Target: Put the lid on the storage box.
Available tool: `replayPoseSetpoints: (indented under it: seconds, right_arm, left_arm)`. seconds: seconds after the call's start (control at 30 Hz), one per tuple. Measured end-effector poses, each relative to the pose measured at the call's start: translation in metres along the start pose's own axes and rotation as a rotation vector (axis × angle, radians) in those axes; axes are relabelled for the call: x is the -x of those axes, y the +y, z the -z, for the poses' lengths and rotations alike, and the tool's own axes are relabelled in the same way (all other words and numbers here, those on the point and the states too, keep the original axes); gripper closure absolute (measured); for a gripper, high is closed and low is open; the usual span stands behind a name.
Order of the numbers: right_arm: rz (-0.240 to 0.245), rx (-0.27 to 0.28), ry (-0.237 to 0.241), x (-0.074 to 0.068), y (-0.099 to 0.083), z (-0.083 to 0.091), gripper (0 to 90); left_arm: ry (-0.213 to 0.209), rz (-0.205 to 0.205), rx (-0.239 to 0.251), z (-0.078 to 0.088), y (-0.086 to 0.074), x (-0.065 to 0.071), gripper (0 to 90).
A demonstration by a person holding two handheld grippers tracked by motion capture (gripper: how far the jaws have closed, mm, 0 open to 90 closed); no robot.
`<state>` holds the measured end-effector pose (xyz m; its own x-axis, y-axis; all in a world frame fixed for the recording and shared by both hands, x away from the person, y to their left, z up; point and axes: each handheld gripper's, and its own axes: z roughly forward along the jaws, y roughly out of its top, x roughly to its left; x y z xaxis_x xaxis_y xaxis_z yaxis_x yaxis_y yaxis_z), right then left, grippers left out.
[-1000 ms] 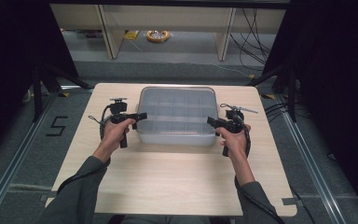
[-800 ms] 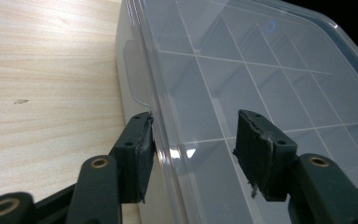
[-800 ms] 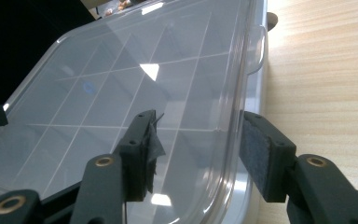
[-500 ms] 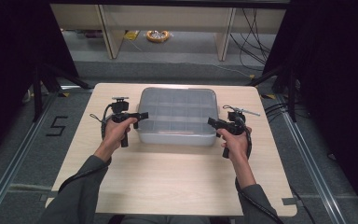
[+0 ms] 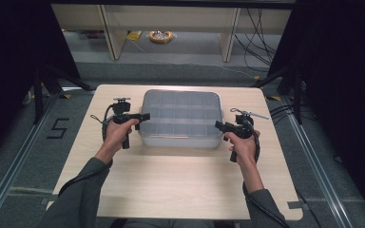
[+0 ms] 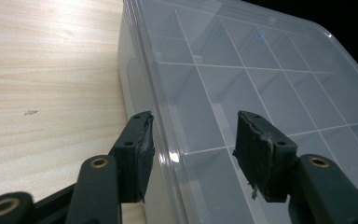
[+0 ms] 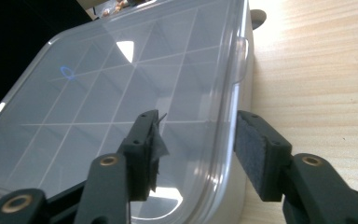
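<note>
Two grippers: both are straddling opposite lid edges, nothing clamped yet.
Bench (image 5: 180, 185): carrying the box at its far middle.
Compartment box (image 5: 180, 118): lying closed, unlifted.
Left gripper (image 6: 193, 154): jaws apart astride the rim.
Right gripper (image 7: 198, 156): jaws apart likewise.

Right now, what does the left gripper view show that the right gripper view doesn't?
Left gripper view alone: the left gripper, jaws open and straddling one side edge of the lid, with pale wooden tabletop to its left.

Right gripper view alone: the right gripper, jaws open across the opposite lid edge, a rounded tab at the box's far corner, and tabletop on its right.

Both: the clear plastic compartment box with its lid closed and divider grid visible through it; no contents that I can make out.
</note>
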<state>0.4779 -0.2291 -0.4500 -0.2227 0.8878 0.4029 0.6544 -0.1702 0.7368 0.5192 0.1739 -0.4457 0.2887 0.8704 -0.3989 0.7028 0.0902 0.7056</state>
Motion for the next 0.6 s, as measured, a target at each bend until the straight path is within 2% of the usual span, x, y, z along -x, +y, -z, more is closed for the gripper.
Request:
replayPoseSetpoints:
  seconds: [0.17, 0.2, 0.23, 0.27, 0.3, 0.33, 0.37, 0.4, 0.43, 0.57, 0.6]
  right_arm:
    - [-0.012, 0.000, -0.013, 0.005, 0.002, -0.008, 52.8]
    - [-0.069, -0.011, -0.016, 0.002, 0.004, -0.009, 52.8]
    - [-0.161, -0.030, -0.004, -0.003, 0.006, -0.008, 52.8]
    - [-0.155, -0.035, -0.009, 0.000, 0.009, -0.009, 52.9]
    - [-0.097, 0.000, -0.019, 0.010, 0.013, -0.017, 53.6]
    - [-0.097, 0.000, -0.019, 0.010, 0.013, -0.017, 53.6]
    - [-0.041, 0.021, -0.025, 0.016, 0.015, -0.021, 54.0]
    - [-0.096, 0.000, -0.014, 0.012, 0.017, -0.021, 54.7]
    - [-0.113, 0.003, -0.011, 0.011, 0.018, -0.023, 55.4]
    - [-0.122, 0.008, -0.001, 0.013, 0.022, -0.031, 58.5]
    - [-0.126, 0.005, -0.011, 0.013, 0.023, -0.033, 59.7]
  left_arm:
    - [-0.012, 0.035, 0.007, -0.001, 0.001, -0.003, 47.5]
    - [-0.015, 0.043, 0.005, -0.001, 0.001, -0.004, 47.3]
    - [-0.014, 0.060, 0.009, -0.001, 0.002, -0.004, 47.1]
    - [-0.022, 0.069, 0.013, -0.002, 0.003, -0.005, 46.2]
    - [-0.019, 0.074, 0.011, -0.002, 0.003, -0.006, 46.0]
    - [-0.020, 0.072, 0.010, -0.002, 0.004, -0.006, 46.0]
    - [-0.024, 0.079, 0.016, -0.003, 0.004, -0.006, 46.0]
    - [-0.026, 0.080, 0.016, -0.003, 0.004, -0.006, 46.0]
    - [-0.027, 0.072, 0.010, -0.003, 0.004, -0.008, 45.9]
    - [-0.024, 0.089, 0.021, -0.004, 0.007, -0.012, 45.5]
    - [-0.019, 0.093, 0.024, -0.005, 0.007, -0.013, 45.5]
